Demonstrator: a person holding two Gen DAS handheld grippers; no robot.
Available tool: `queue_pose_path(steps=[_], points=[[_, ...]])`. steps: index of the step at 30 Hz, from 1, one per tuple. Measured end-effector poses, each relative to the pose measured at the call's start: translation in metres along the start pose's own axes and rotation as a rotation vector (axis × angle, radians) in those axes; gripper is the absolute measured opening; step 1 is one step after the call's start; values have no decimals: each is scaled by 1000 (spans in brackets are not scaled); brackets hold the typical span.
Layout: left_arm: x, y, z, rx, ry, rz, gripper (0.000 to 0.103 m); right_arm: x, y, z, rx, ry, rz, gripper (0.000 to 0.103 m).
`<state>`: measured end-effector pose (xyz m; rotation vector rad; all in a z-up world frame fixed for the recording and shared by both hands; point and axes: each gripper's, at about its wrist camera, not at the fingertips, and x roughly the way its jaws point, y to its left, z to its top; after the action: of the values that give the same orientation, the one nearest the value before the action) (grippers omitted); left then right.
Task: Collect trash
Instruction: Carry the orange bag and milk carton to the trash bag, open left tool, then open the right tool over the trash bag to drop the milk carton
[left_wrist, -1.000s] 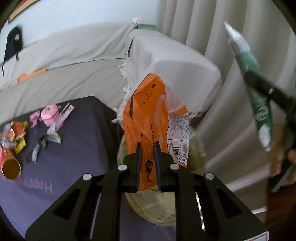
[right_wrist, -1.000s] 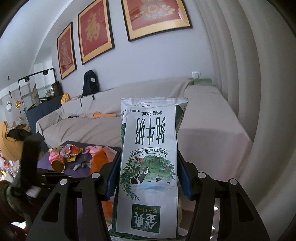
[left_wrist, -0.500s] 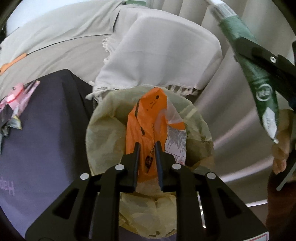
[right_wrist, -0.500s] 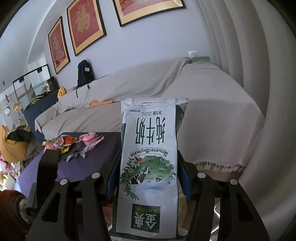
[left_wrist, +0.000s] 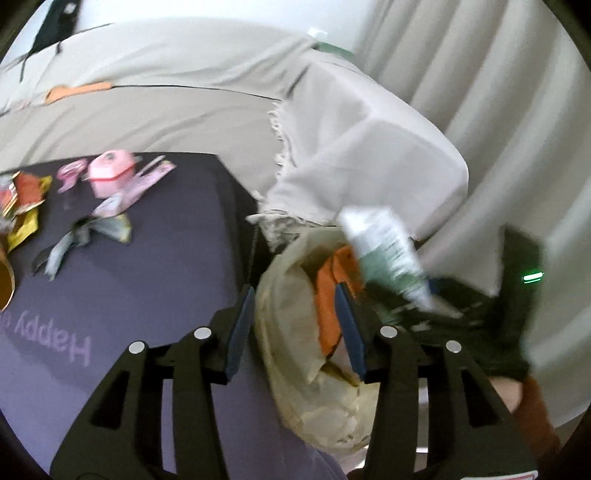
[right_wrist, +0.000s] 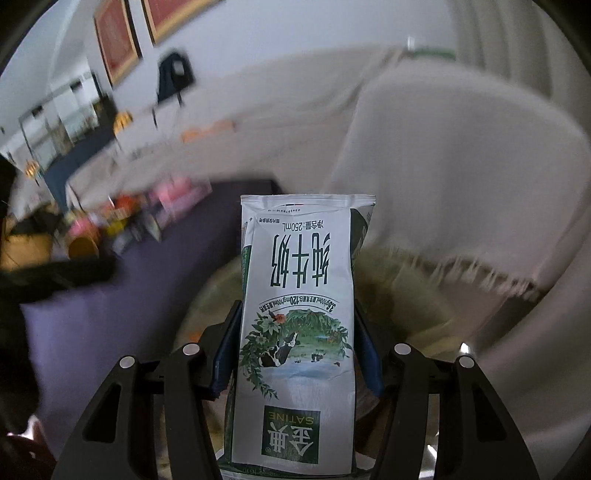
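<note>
Our left gripper (left_wrist: 295, 328) stands with its jaws apart, having just been opening; the orange wrapper (left_wrist: 328, 306) between them looks released, lying in the trash bag (left_wrist: 284, 317) just below. Our right gripper (right_wrist: 295, 354) is clamped on the milk carton (right_wrist: 295, 332), long axis running away from us, its far end over the bag's mouth (right_wrist: 399, 295). That right hand is nearer the drop. On the purple surface (left_wrist: 147, 288) beyond, more wrappers (left_wrist: 110, 192) wait. Motion blur hides the bag's depth.
</note>
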<state>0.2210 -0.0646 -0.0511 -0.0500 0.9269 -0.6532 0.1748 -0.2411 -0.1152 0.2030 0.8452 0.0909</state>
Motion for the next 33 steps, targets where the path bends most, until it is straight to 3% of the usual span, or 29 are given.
queue_pose_path(steps=[3, 11, 13, 15, 24, 33], points=[[-10, 13, -5, -9, -9, 19, 43, 29, 4, -13, 16, 106, -13, 53], [-20, 41, -19, -61, -24, 28, 47, 38, 5, -23, 21, 171, -54, 53], [-24, 46, -22, -72, -32, 28, 47, 33, 7, -24, 28, 154, -42, 54], [-28, 53, -23, -87, -48, 34, 50, 23, 7, -25, 29, 118, -46, 65], [-58, 93, -36, -150, -118, 96, 52, -22, 15, -15, 24, 7, -40, 68], [-98, 163, -53, -287, -201, 197, 52, -44, 65, 15, -60, -133, 14, 73]])
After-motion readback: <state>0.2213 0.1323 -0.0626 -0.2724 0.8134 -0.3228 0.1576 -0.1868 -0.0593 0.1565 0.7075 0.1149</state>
